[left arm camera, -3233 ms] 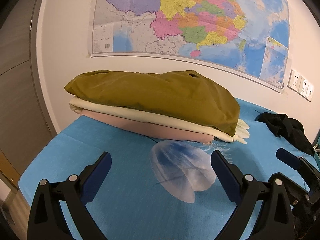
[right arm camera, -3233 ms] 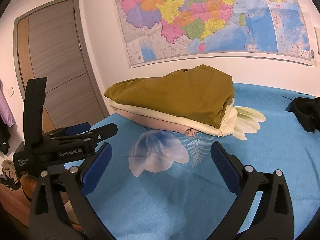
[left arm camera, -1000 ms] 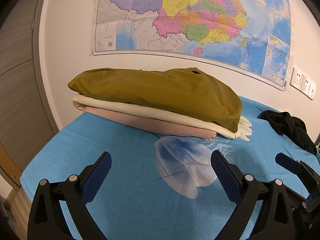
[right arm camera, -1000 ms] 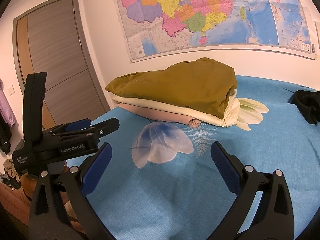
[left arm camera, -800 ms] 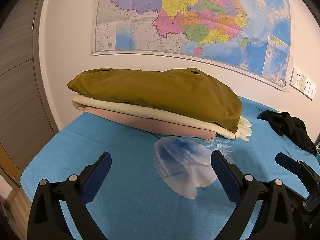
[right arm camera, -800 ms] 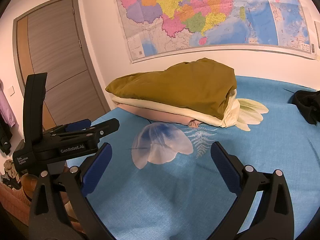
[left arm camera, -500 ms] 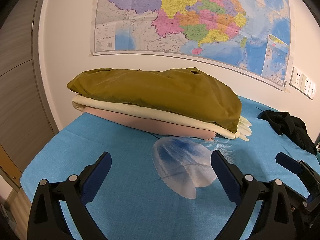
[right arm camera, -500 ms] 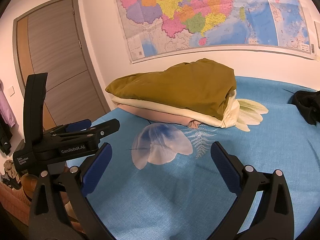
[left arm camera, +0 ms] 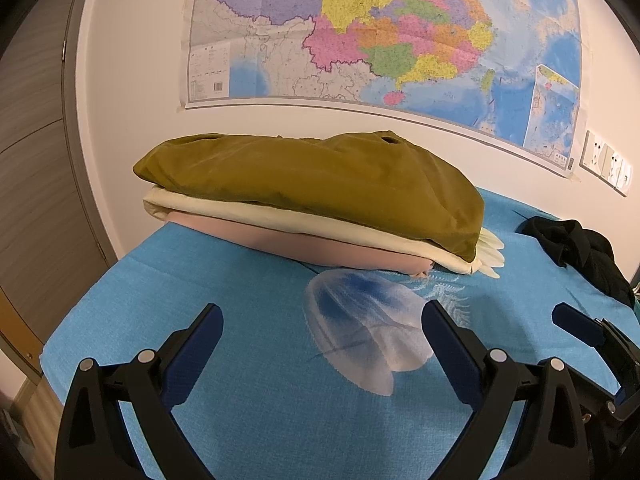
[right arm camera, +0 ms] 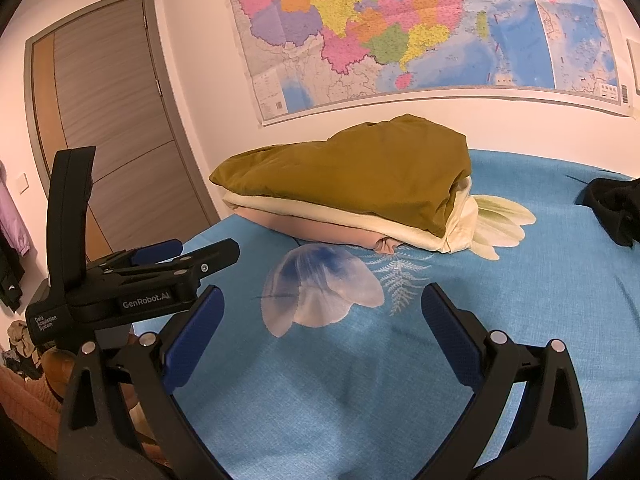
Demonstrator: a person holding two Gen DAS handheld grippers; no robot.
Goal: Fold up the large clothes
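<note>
Blue bedding (left arm camera: 248,360) with a pale jellyfish print (left arm camera: 368,328) covers the work surface, which runs up to a white wall carrying a large coloured map (left arm camera: 380,32); a grey door (right arm camera: 112,128) stands at the left in the right wrist view. We record three folded garments stacked at the far side, close under the map: an olive garment (left arm camera: 312,188) on top, a cream garment (left arm camera: 280,220) beneath it, and a pink garment (left arm camera: 312,244) lowest, resting directly on the bedding. A crumpled black garment (left arm camera: 580,256) lies well apart at the right and appears unfolded; we judge it the likely next piece. Our left gripper (left arm camera: 322,346) is spread wide and holds nothing, hovering over the print. Our right gripper (right arm camera: 322,330) is likewise wide and empty, just beside the left one. We judge the black garment soft, limp and light, with no stiffness of its own, so it should sag and bunch wherever it is unsupported. A single central pinch would probably raise only a clump. We advise taking it at two separated points along an edge, such as shoulders or hem corners, one gripper to each, though its edges cannot be told from this heap. The smooth olive top layer may slide off if knocked.
</note>
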